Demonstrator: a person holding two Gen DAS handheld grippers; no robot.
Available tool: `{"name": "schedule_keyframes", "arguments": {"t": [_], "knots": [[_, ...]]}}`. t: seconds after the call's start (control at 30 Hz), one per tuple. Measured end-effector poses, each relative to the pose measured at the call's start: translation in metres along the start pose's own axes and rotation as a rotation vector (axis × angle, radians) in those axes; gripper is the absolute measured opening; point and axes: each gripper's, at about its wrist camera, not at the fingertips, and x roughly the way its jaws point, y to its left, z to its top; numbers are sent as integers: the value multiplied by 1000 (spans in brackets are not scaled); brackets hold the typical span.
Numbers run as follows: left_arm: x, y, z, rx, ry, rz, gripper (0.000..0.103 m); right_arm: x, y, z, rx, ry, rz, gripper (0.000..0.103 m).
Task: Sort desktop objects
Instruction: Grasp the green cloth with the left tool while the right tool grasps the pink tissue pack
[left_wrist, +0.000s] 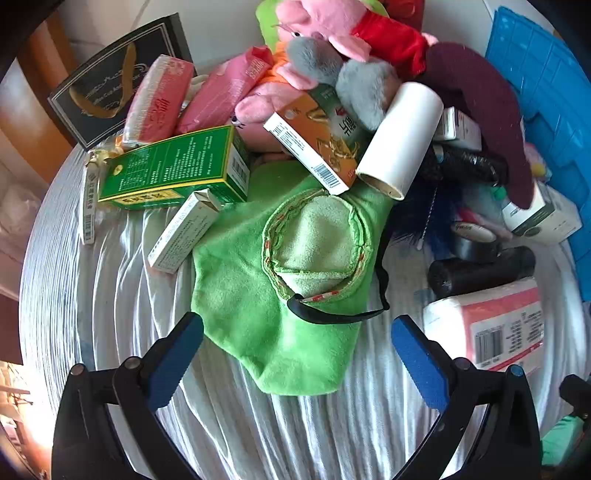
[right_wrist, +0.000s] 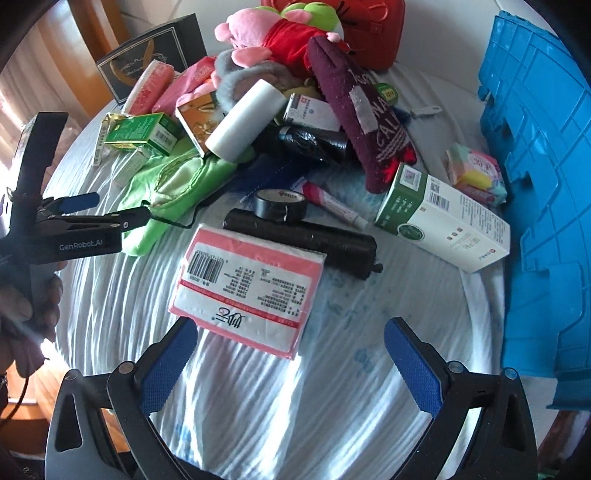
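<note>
Blue crate (right_wrist: 535, 221) cut off at right edge

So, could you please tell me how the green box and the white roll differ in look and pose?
The green box is a flat-sided carton covered in print with a barcode; the white roll is a plain, unprinted cylinder with an open end. The green box lies flat on the cloth-covered table, while the white roll leans tilted against the pile, its lower end on the green cloth. Both sit at the edge of the heap, untouched.

A green cloth (left_wrist: 258, 295) lies flat on the table. Behind it, boxes, a white roll (left_wrist: 400, 140) and a pink plush toy (left_wrist: 321, 26) sit piled together.
</note>
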Motion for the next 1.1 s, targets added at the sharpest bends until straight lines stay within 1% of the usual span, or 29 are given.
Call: {"name": "schedule_keyframes", "arguments": {"t": [0.13,0.23,0.33,0.43,0.5,0.53,0.57,0.63,0.67,0.77,0.87,0.97,1.03,1.1], "knots": [[27,-10,2,85,28,14,103,10,-3,-1,26,18,-18,103],[38,-15,5,137,30,25,103,15,-5,0,37,27,-30,103],[48,-12,9,141,44,29,103,19,-6,-1,35,38,-32,103],[52,-3,15,109,50,-12,102,25,-5,0,13,50,-32,103],[50,-1,17,106,45,-60,81,30,-3,-1,-7,59,-28,103],[47,0,18,104,43,-80,64,31,-2,-1,-20,60,-22,103],[44,-1,19,110,39,-82,46,33,1,0,-40,60,-16,103],[37,2,21,95,32,-131,30,36,9,2,-98,62,-9,103],[33,5,21,79,29,-146,26,37,14,3,-135,61,-3,103],[20,15,21,37,12,-173,21,40,34,5,-264,44,0,103],[2,23,16,12,-16,-183,19,45,53,8,-401,26,-11,103],[-17,31,9,-11,-44,-193,19,56,65,11,-514,30,-32,103],[-27,35,4,-21,-55,-193,19,63,69,13,-568,31,-47,103],[-31,44,1,-32,-58,-196,19,69,73,16,-605,29,-35,103]]}}
